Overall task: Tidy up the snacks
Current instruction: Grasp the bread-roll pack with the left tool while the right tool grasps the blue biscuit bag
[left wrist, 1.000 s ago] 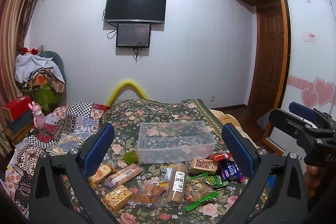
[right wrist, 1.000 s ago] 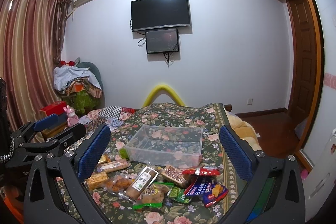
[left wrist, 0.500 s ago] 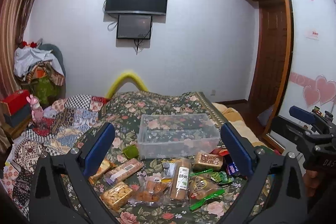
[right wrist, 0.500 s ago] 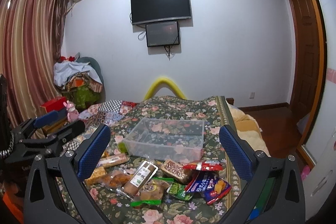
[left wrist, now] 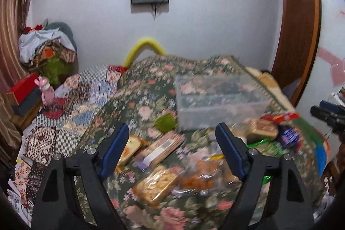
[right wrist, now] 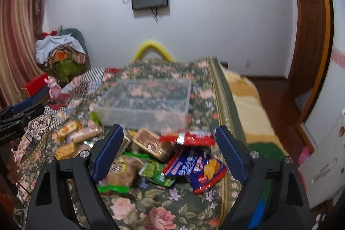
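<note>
Several snack packets lie in a heap on the floral bedspread in front of an empty clear plastic bin (left wrist: 220, 100), which also shows in the right wrist view (right wrist: 146, 104). My left gripper (left wrist: 172, 152) is open and empty above a long striped biscuit pack (left wrist: 160, 149) and a clear pack of crackers (left wrist: 157, 185). My right gripper (right wrist: 169, 154) is open and empty above a blue and red snack bag (right wrist: 198, 167), a red packet (right wrist: 189, 138) and a green packet (right wrist: 157, 171). Both views are motion-blurred.
The floral bedspread (right wrist: 151, 212) covers a bed with a patchwork quilt (left wrist: 71, 105) on its left. A pile of clothes (left wrist: 47, 51) and a pink toy (left wrist: 46, 89) stand at the left. The bed's right edge drops to a wooden floor (right wrist: 278, 98).
Both grippers have tilted down and moved closer to the snack heap. The packets and the bin now look larger and sit higher in both views.
</note>
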